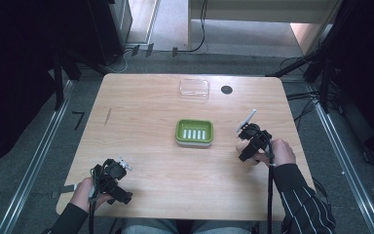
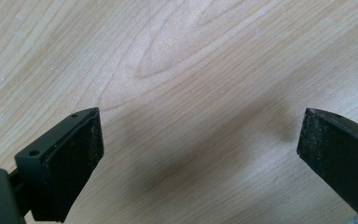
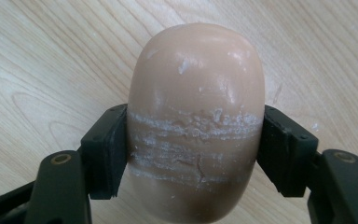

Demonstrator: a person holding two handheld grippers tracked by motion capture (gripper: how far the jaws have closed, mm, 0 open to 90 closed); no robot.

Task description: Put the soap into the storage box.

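Observation:
A beige oval soap bar (image 3: 193, 79) with white scrape marks across its middle is clamped between the two black jaws of my right gripper (image 3: 196, 151), just above the wooden table. In the high view my right gripper (image 1: 247, 150) is at the right side of the table, to the right of a green soap dish (image 1: 180, 132) that has a white ribbed insert. My left gripper (image 1: 117, 187) is near the front left edge. In its own view my left gripper (image 2: 200, 128) stands open over bare wood, with nothing between the jaws.
A clear plastic lid (image 1: 194, 89) lies near the far edge, with a small black disc (image 1: 226, 89) to its right. The wooden table (image 1: 141, 122) has rounded corners. Cables and dark stands surround it on the floor.

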